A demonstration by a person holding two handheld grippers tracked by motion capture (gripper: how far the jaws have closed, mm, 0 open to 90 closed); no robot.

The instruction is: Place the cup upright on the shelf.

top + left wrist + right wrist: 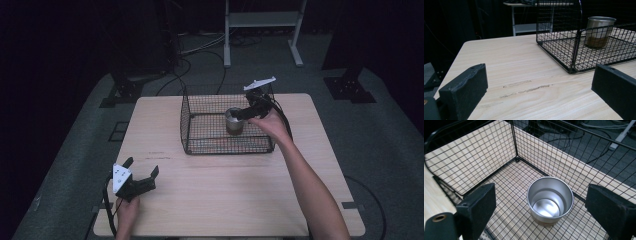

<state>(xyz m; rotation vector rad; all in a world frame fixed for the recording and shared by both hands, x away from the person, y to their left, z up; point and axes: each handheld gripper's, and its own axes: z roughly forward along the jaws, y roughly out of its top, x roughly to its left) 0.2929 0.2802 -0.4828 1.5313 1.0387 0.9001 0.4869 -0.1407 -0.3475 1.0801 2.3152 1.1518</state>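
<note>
High view puts your right tongs (239, 114) over the black wire basket (200, 131) on the far half of the wooden desk (225, 195), poised just above the metal cup (233, 121) that stands upright inside it, toward the basket's right side. Your right gripper view looks down into the cup's bare interior, with the two black jaws spread wide on either side of it and touching nothing. Your left tongs (141, 167) sit low over the near-left part of the desk, well apart from the basket, jaws spread wide with only bare wood between them.
</note>
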